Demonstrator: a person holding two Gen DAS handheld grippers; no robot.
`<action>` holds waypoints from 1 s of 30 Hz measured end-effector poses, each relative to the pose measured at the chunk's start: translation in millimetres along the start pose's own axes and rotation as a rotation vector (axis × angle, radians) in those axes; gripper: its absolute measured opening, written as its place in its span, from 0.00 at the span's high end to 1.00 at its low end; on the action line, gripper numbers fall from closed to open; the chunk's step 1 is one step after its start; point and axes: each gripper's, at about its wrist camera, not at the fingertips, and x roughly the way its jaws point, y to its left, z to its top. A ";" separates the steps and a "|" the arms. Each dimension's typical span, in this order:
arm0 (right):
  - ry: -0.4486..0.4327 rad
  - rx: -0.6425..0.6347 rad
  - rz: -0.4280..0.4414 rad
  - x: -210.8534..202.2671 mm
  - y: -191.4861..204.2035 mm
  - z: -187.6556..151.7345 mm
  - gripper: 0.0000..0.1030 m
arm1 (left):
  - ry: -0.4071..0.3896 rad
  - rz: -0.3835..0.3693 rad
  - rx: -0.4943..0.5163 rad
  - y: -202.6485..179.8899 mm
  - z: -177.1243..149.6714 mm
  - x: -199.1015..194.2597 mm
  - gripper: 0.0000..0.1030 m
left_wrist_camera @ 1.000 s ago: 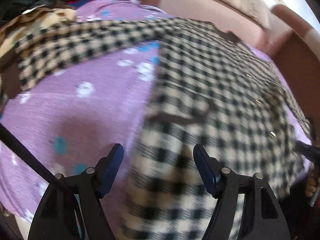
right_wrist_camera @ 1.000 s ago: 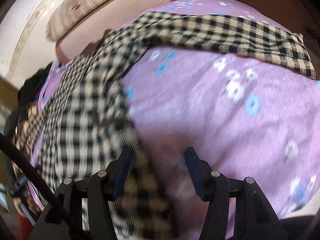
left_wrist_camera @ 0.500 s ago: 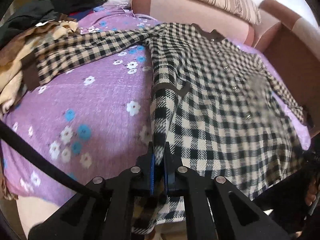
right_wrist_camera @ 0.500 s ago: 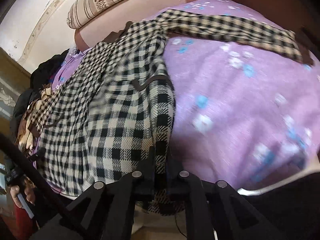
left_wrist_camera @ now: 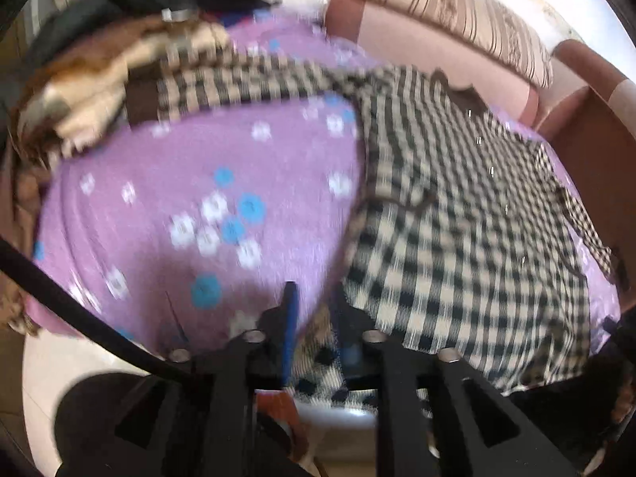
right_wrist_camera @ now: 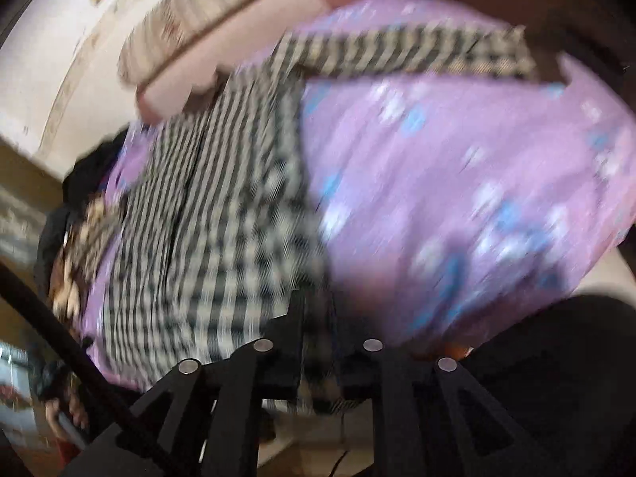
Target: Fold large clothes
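A black and cream checked shirt (left_wrist_camera: 457,214) lies spread on a purple flowered sheet (left_wrist_camera: 190,183), sleeves stretched out to both sides. My left gripper (left_wrist_camera: 314,318) is at the shirt's near left hem corner, jaws slightly apart with the checked cloth between them. In the right wrist view the same shirt (right_wrist_camera: 206,238) lies at the left. My right gripper (right_wrist_camera: 318,318) is shut on the shirt's near right hem corner. Both views are blurred by motion.
A pile of brown, cream and black clothes (left_wrist_camera: 95,71) sits at the far left of the bed. A pink headboard (left_wrist_camera: 437,47) with a striped pillow (left_wrist_camera: 457,16) runs along the far side. A brown side board (left_wrist_camera: 596,167) stands at the right.
Both grippers closed on the shirt's near hem corners a second ago. Since then both have pulled back toward the bed's near edge, and the left jaws now stand a little wider.
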 end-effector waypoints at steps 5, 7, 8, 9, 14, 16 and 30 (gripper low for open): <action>-0.166 0.160 -0.122 -11.2 -52.1 65.7 0.54 | -0.099 -0.026 0.025 -34.1 31.2 1.3 0.45; -0.202 0.272 -0.165 -5.4 -81.9 90.8 0.54 | -0.104 -0.058 0.034 -50.2 44.6 12.3 0.42; -0.206 0.319 -0.160 -1.9 -91.8 98.8 0.53 | -0.107 -0.075 0.036 -59.4 50.9 18.5 0.40; -0.204 0.379 -0.162 2.7 -105.9 108.5 0.52 | -0.106 -0.088 0.034 -66.9 58.6 26.8 0.38; -0.239 0.575 -0.190 18.6 -146.7 136.3 0.47 | -0.113 -0.085 0.037 -89.4 83.5 60.4 0.38; -0.271 0.632 -0.188 25.9 -158.1 144.5 0.47 | -0.113 -0.064 0.049 -93.1 90.9 71.1 0.38; -0.366 0.684 -0.137 27.9 -195.3 189.3 0.94 | -0.145 0.053 0.046 -62.3 129.3 102.5 0.38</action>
